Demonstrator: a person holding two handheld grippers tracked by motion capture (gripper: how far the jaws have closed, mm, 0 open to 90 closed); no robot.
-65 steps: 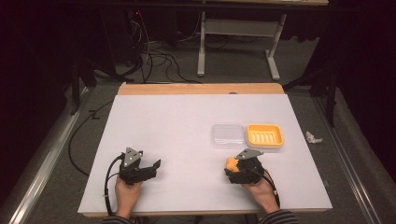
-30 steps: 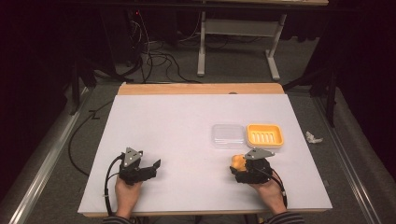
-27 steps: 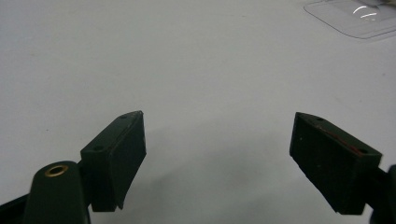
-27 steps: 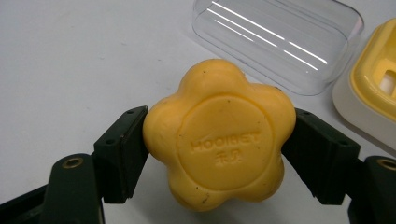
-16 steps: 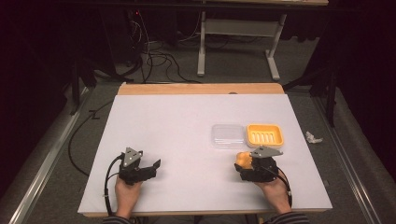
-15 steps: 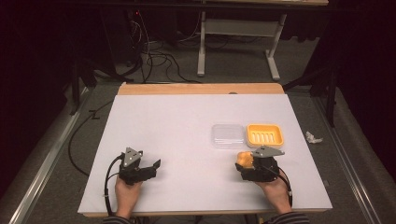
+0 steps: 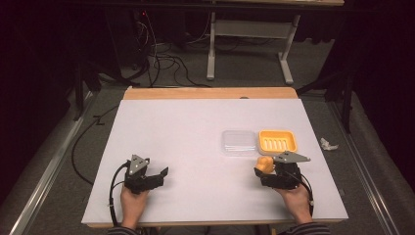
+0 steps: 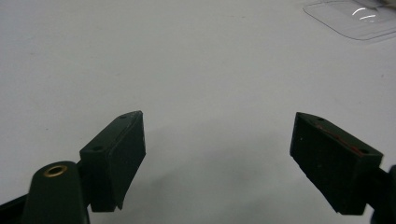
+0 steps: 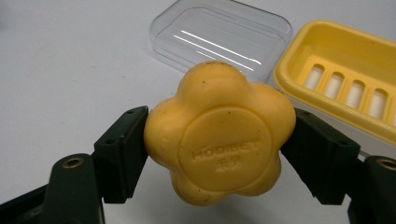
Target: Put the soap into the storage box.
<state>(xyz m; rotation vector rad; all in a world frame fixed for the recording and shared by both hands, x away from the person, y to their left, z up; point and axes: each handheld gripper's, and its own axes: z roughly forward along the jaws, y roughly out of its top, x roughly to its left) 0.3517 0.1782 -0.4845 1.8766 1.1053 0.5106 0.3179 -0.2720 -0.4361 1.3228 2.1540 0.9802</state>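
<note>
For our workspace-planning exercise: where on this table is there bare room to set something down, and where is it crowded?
Free: the whole far half of the white table, and the middle strip between the left gripper and the right gripper. Crowded: the right side, where the clear lid, yellow soap dish and the right gripper holding the yellow soap sit close together.

On the table (image 7: 195,127), the lid (image 7: 239,142) lies right of centre in the high view with the dish (image 7: 277,141) just beside it on its right. The soap (image 7: 265,163) sits just below them, between the jaws of the right gripper (image 7: 264,169). The left gripper (image 7: 159,175) sits at lower left, well apart from the rest.
</note>
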